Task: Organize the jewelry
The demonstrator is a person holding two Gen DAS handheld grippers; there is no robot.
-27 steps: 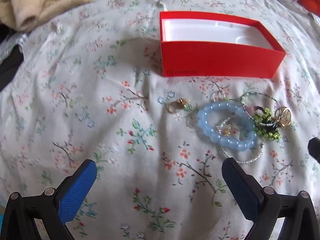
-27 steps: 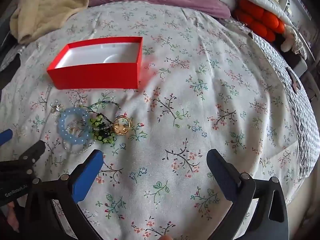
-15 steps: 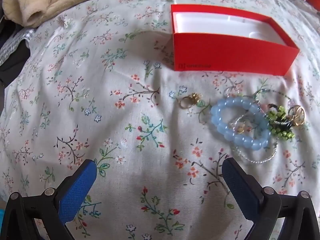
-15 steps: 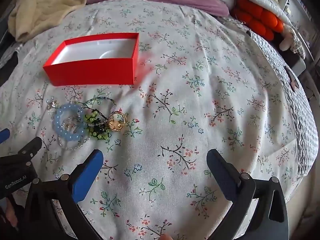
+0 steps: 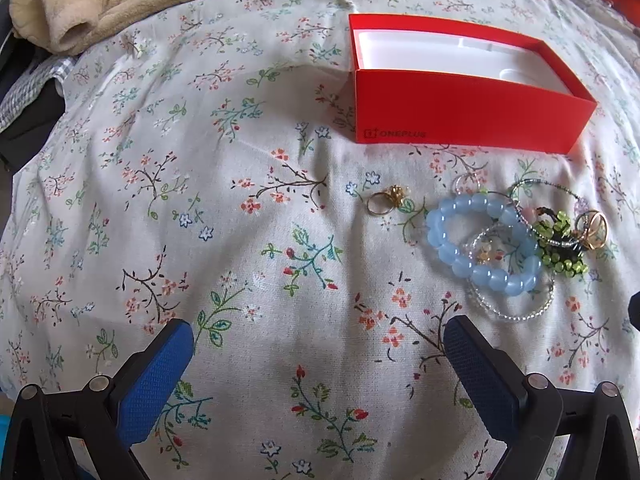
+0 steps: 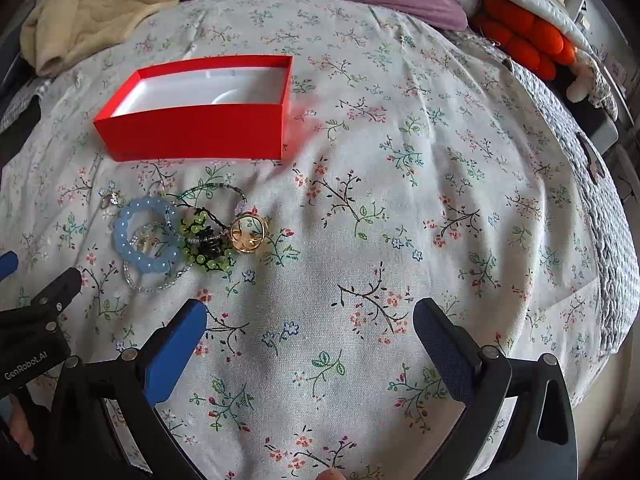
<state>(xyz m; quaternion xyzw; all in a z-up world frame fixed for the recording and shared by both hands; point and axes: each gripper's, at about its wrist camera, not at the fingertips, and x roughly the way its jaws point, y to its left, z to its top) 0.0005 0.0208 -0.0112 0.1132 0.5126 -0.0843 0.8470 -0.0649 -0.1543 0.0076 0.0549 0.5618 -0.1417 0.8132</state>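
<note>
Right now your left hand-held gripper point(image 5: 318, 354) and right hand-held gripper point(image 6: 310, 330) both hover with fingers spread wide, holding nothing. Bare floral bedspread point(image 6: 400, 184) runs wide to your right, up to the bed's edge beside the orange cushion point(image 6: 524, 40). The jewelry lies in a tangle just in front of the open red box point(image 5: 472, 112): blue bead bracelet point(image 5: 480, 240), green bead cluster point(image 5: 560, 252), gold hoop point(image 6: 249, 234), and a gold ring point(image 5: 380, 202) slightly apart to the left. Compared with a second ago, the box and pile sit further right in your left view.
</note>
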